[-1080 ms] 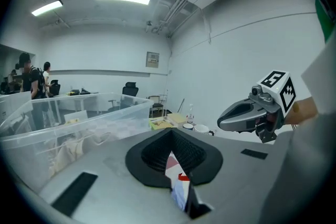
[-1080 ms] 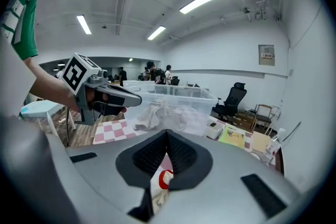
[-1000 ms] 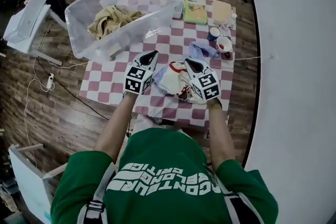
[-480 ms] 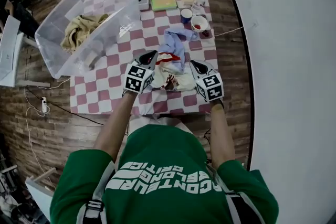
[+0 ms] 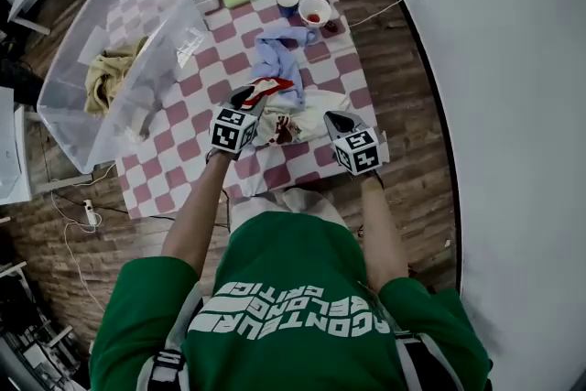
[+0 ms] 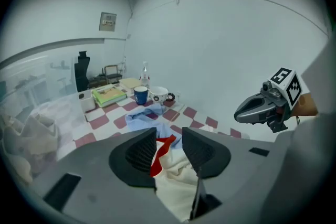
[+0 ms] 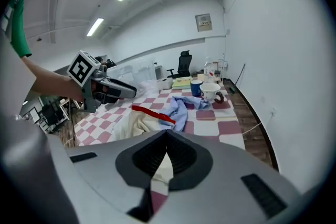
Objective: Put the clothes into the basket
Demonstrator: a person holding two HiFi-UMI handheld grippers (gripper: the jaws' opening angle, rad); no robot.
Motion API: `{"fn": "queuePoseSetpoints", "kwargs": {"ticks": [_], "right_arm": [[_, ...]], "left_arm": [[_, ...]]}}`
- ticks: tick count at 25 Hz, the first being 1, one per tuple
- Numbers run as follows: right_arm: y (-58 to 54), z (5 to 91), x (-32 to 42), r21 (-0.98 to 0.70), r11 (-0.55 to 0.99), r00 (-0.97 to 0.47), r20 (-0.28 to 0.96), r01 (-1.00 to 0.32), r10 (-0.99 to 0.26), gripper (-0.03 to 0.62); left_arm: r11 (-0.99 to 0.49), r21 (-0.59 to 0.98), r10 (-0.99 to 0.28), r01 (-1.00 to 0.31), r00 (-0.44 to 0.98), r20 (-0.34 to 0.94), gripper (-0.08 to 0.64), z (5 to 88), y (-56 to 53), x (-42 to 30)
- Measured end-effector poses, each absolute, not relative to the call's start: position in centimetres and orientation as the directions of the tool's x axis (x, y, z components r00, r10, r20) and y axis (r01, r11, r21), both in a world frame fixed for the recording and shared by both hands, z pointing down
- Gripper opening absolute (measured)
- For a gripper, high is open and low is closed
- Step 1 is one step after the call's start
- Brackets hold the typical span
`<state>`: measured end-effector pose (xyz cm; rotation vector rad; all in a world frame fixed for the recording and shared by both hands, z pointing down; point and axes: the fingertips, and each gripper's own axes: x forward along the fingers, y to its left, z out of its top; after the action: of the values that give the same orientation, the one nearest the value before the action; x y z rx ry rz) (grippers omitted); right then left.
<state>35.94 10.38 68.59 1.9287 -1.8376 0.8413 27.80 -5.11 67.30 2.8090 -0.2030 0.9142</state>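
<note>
- Checked table (image 5: 174,156) fills the frame centre. The clear-walled basket (image 5: 160,23) sits at upper left and holds a beige garment (image 5: 105,78).
- The white garment (image 5: 298,119) lies on the table between both grippers, well apart from the basket.
- Left gripper (image 6: 169,136): the jaws are part-way open and have just been opening. The red trim sits between them unpinched.
- Right gripper (image 7: 167,134): the jaws are closed, with white fabric apparently pinched at the tips.
- Risk: a one-corner lift would probably drag fabric over the blue garment (image 5: 275,59) toward the white cup (image 5: 314,11) at upper centre.
- Risk: the table's right edge is just beside the right gripper, so slack fabric could slide off.
- Open room: the bare checks at left give an open path to the basket.
</note>
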Motion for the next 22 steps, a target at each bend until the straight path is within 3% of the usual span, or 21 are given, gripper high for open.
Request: {"fn": "queuePoseSetpoints", "kwargs": {"ticks": [6, 9, 14, 22], "right_arm": [[12.6, 72.2, 34.3, -0.197, -0.136, -0.035, 0.677, -0.971, -0.735, 0.008], [13.5, 73.4, 33.5, -0.219, -0.158, -0.038, 0.690, -0.963, -0.723, 0.008], [14.8, 75.3, 32.5, -0.248, -0.188, -0.048, 0.714, -0.950, -0.698, 0.008], [14.9, 78.7, 30.8, -0.294, -0.235, -0.071, 0.749, -0.926, -0.659, 0.008]], "left_arm": [[-0.989, 0.098, -0.006, -0.114, 0.682, 0.731, 0.327, 73.1, -6.0, 28.7], [-0.993, 0.100, 0.041, -0.066, 0.599, 0.800, 0.387, 76.7, -6.1, 28.7], [-0.994, 0.105, 0.081, -0.020, 0.499, 0.863, 0.433, 80.9, -5.9, 28.8], [-0.995, 0.097, 0.076, -0.027, 0.424, 0.902, 0.442, 84.8, -5.8, 29.2]]}}
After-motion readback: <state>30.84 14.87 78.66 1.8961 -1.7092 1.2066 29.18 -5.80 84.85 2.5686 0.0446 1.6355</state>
